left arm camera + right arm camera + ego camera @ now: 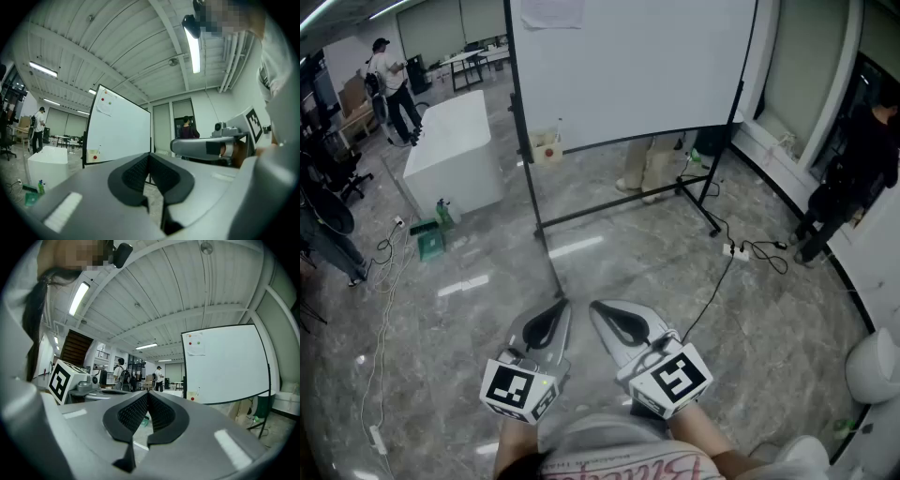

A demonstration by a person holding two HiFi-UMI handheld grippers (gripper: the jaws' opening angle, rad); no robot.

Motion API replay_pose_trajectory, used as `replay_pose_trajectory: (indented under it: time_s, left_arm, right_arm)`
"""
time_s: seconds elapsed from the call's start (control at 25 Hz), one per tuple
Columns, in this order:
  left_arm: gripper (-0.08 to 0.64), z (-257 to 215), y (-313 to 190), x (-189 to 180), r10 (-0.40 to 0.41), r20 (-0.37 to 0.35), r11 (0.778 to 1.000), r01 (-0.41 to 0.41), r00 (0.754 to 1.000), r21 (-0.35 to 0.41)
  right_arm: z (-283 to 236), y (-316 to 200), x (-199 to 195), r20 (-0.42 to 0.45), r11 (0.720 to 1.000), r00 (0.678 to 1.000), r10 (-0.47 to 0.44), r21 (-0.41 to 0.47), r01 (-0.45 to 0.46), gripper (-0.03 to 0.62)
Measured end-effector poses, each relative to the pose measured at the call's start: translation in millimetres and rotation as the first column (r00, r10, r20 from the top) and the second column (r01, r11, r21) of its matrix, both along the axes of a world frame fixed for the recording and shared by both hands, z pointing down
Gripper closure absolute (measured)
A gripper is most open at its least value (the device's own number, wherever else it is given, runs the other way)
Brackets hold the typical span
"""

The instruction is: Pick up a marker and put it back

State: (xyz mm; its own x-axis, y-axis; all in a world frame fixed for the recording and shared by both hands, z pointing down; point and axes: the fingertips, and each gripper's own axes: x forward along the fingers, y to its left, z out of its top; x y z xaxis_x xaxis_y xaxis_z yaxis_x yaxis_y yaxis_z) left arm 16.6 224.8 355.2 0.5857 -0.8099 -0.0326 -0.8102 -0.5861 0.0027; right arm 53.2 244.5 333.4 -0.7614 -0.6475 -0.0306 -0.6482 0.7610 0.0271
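A whiteboard [628, 66] on a black wheeled stand stands ahead of me. A small beige holder [547, 148] hangs at its lower left corner, and a thin marker [559, 127] sticks up from it. Both grippers are held low and close to my body, side by side, well short of the board. My left gripper [562, 302] is shut with nothing between its pads. My right gripper [594, 306] is also shut and empty. The board [122, 126] and holder [95, 153] show beyond the jaws in the left gripper view, and the board [225, 364] and holder [192, 396] appear again in the right gripper view.
A white block-shaped table [455, 150] stands left of the board, with a green bottle and box [431, 234] on the floor beside it. A power strip with cables [736, 250] lies at the right. Someone's legs [642, 169] show behind the board; a person [853, 169] stands at right.
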Motion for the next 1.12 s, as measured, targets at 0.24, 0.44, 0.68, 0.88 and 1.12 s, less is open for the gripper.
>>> replay_pose_trajectory:
  time_s: [0.24,0.44,0.68,0.88,1.12]
  left_arm:
    - [0.56,0.5,0.3,5.7,-0.017,-0.019,1.0,0.017,1.0,-0.005]
    - [0.56,10.1,1.7,5.4,-0.05,-0.048,0.998,0.049,0.998,-0.028]
    - [0.56,20.0,-3.7,0.1,-0.067,-0.054,0.996,0.064,0.996,-0.058]
    - [0.56,25.5,-29.7,-6.6,-0.063,-0.067,0.996,0.058,0.996,-0.075]
    - [0.56,22.4,-88.8,-15.8,-0.03,-0.073,0.997,0.025,0.997,-0.071]
  right_arm:
    - [2.4,-2.2,8.1,-0.016,1.0,1.0,-0.002,-0.006,0.001,0.591]
    - [5.4,-0.4,8.7,-0.01,1.0,1.0,-0.023,-0.01,0.023,0.591]
    - [23.6,-10.2,12.6,-0.026,0.998,1.0,-0.012,-0.066,0.01,0.591]
    - [27.6,-35.3,8.3,0.0,0.996,1.0,0.003,-0.091,-0.003,0.591]
    - [25.3,-92.5,-8.2,-0.023,0.996,1.0,0.015,-0.093,-0.017,0.591]
